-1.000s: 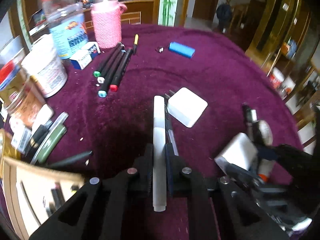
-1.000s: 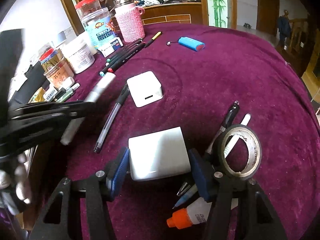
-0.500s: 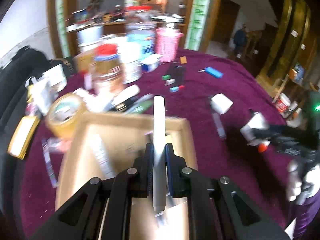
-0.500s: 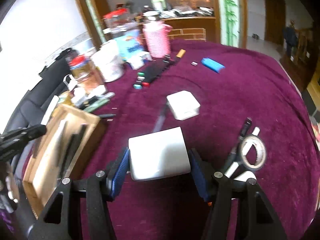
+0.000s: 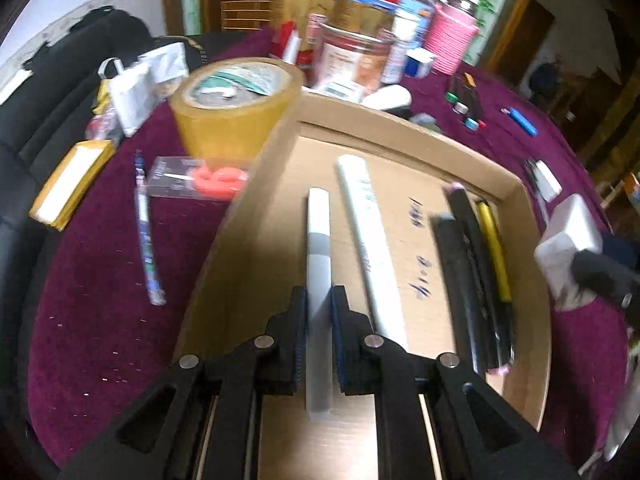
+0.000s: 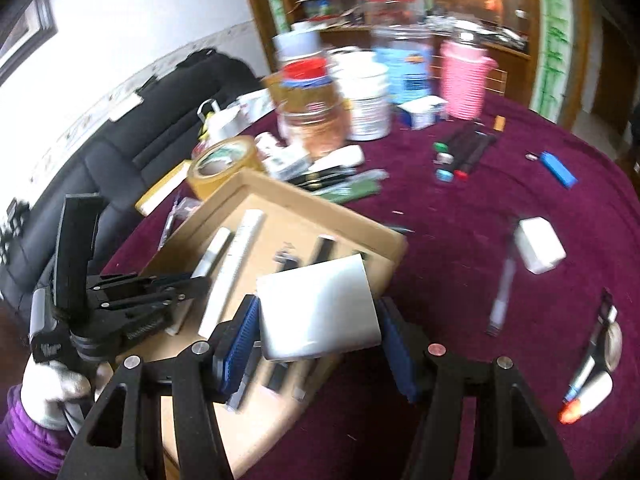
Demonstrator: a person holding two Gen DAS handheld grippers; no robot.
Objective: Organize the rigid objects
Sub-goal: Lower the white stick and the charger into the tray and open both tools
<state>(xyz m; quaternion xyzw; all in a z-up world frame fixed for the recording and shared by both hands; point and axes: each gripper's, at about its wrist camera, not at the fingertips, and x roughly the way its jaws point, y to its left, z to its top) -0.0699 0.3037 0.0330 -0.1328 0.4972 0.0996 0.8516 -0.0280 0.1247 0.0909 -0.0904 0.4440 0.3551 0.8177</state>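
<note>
My left gripper (image 5: 319, 300) is shut on a white marker (image 5: 318, 264) and holds it low over the left part of an open cardboard box (image 5: 404, 142). In the box lie a white tube (image 5: 370, 248) and several dark pens (image 5: 468, 264). My right gripper (image 6: 316, 316) is shut on a white rectangular block (image 6: 318, 312), held above the box's right side (image 6: 320, 208). The left gripper (image 6: 192, 280) with the marker also shows in the right wrist view. The block (image 5: 568, 236) shows at the right edge of the left wrist view.
A brown tape roll (image 5: 236, 108) stands left of the box. Jars (image 6: 312, 108), a pink cup (image 6: 464, 80) and markers (image 6: 460, 152) crowd the far side. A white charger (image 6: 538, 244), a pen (image 6: 502, 288), a blue lighter (image 6: 558, 168) and a glue bottle (image 6: 588, 388) lie on the purple cloth.
Both grippers swung left from the open cloth to the cardboard box. The left one lowered the marker into the box; the right one carried the block over its right side.
</note>
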